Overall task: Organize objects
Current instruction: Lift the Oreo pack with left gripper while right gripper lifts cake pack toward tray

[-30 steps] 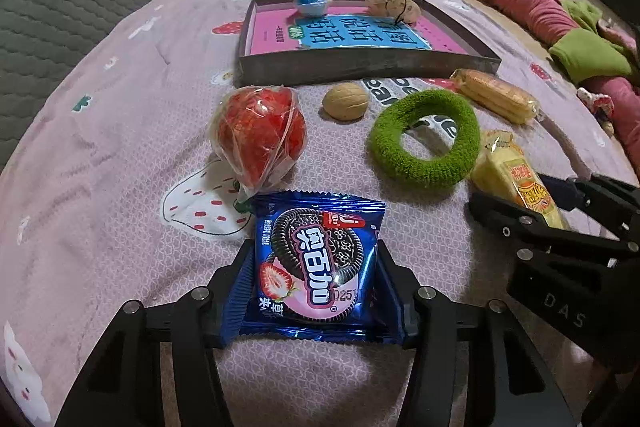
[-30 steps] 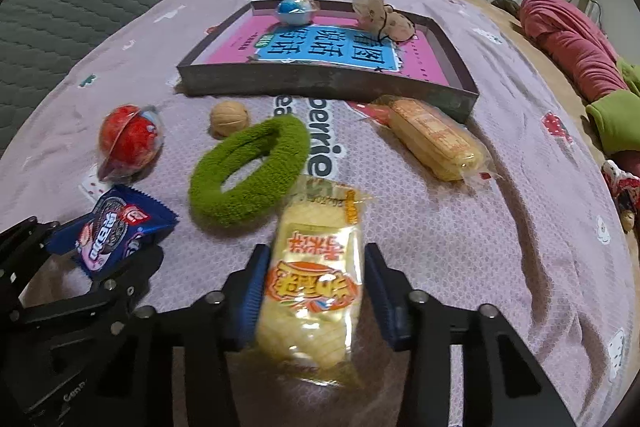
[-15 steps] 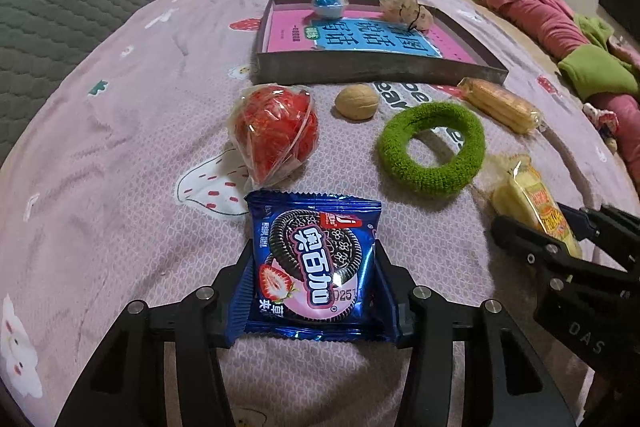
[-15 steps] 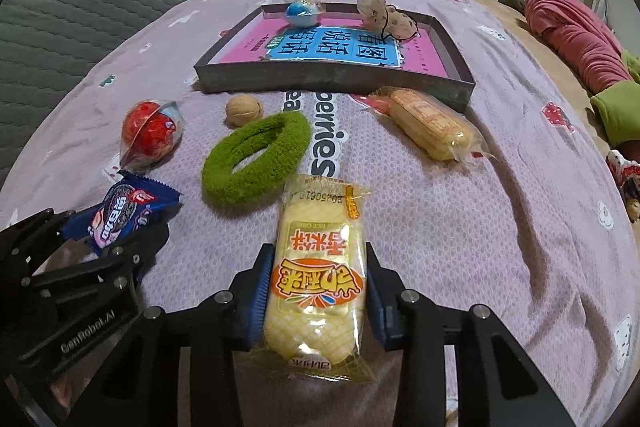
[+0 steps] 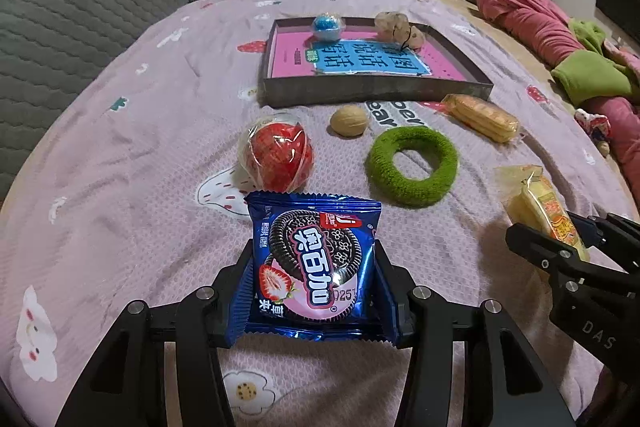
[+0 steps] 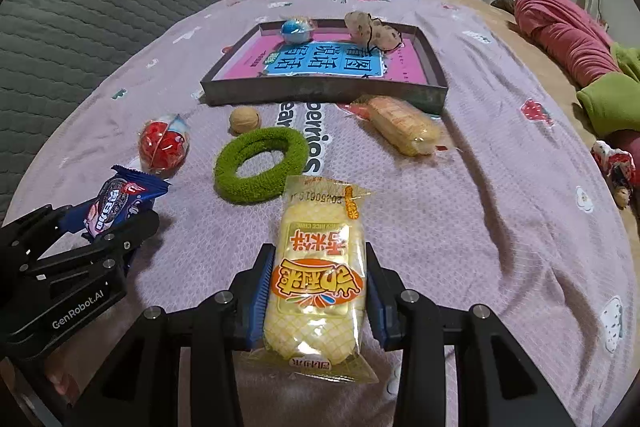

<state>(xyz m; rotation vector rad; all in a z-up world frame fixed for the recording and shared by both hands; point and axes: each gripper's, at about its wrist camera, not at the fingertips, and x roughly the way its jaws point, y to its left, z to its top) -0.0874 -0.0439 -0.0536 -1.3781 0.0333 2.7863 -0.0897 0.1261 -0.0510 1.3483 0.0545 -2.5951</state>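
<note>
A blue cookie packet [image 5: 316,267] is clamped between the fingers of the left gripper [image 5: 314,285], above the pink bedspread [image 5: 132,147]. A yellow rice-cracker packet [image 6: 316,279] is gripped likewise by the right gripper [image 6: 316,291]. Ahead of both, a green ring [image 6: 260,165], a walnut [image 6: 245,120] and a red ball [image 5: 278,153] are seen lying near the shallow tray [image 6: 320,93].

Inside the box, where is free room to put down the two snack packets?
The box is bare along its near wall and right side, over the printed sheet. Its far edge is crowded: blue ball and brown lump.
</note>
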